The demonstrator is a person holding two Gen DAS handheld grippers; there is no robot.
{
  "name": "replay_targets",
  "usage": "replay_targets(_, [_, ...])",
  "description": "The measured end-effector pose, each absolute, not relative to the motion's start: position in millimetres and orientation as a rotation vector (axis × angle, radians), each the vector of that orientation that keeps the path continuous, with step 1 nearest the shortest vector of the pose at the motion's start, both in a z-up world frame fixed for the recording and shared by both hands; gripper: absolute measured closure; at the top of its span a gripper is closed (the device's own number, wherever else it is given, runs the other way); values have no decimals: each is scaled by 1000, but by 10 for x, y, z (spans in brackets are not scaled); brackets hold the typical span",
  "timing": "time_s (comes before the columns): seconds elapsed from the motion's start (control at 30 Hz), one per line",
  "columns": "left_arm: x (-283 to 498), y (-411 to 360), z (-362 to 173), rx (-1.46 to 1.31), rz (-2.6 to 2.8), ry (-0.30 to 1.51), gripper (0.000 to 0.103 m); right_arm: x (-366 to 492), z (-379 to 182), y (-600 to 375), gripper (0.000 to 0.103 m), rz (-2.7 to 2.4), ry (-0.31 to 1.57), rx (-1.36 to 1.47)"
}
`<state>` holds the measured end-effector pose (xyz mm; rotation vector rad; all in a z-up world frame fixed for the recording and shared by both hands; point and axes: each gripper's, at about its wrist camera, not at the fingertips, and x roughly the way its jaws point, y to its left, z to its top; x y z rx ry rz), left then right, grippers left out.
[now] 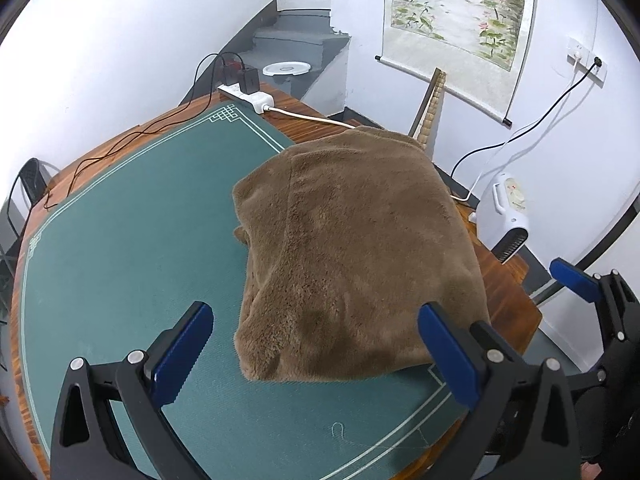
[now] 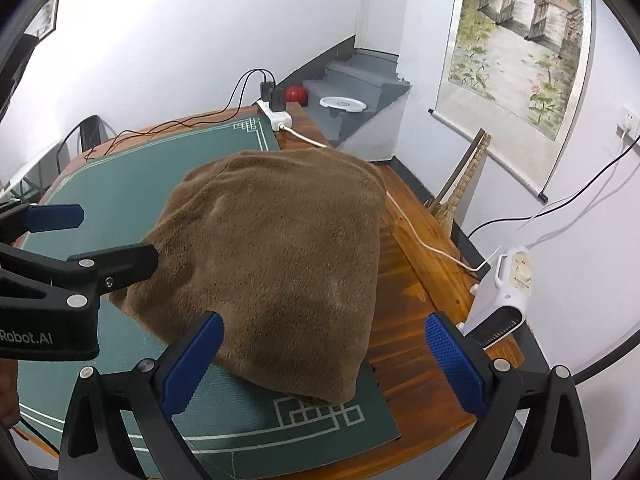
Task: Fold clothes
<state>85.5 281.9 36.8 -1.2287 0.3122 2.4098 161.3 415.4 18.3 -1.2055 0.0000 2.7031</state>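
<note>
A brown fleece garment [image 1: 352, 248] lies as a compact, roughly square, layered bundle on the green mat [image 1: 132, 248] covering the wooden surface [image 2: 424, 264]. It sits just ahead of the left gripper [image 1: 316, 356] and slightly left of the right gripper [image 2: 326, 360]. Both grippers hover with fingers spread wide, holding nothing. The bundle already looks folded, so this could be a finished fold or a pause before another halving.
</note>
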Motion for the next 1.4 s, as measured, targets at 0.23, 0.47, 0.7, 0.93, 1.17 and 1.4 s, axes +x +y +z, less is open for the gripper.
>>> replay_targets(0.23, [903,2768,354,-1240,2407,294,0,1626,182,4111,1,2708,1,-1200])
replay_targets(0.47, [901,2716,376,-1244,2414,257,0,1647,196,4105,1,2706,5,-1192])
replay_targets(0.7, [934,2751,414,-1233,2397,262,0,1658,239,4129,1,2707,22,-1168])
replay_targets(0.93, [946,2767,379,-1232,2380,257,0,1648,215,4137,1,2703,16,-1176])
replay_targets(1.17, [963,2757,356,-1210,2382,261,0,1636,180,4129,1,2703,14,-1191])
replay_targets(1.4, [915,2723,315,-1250,2392,257,0,1608,151,4115,1,2706,12,-1206])
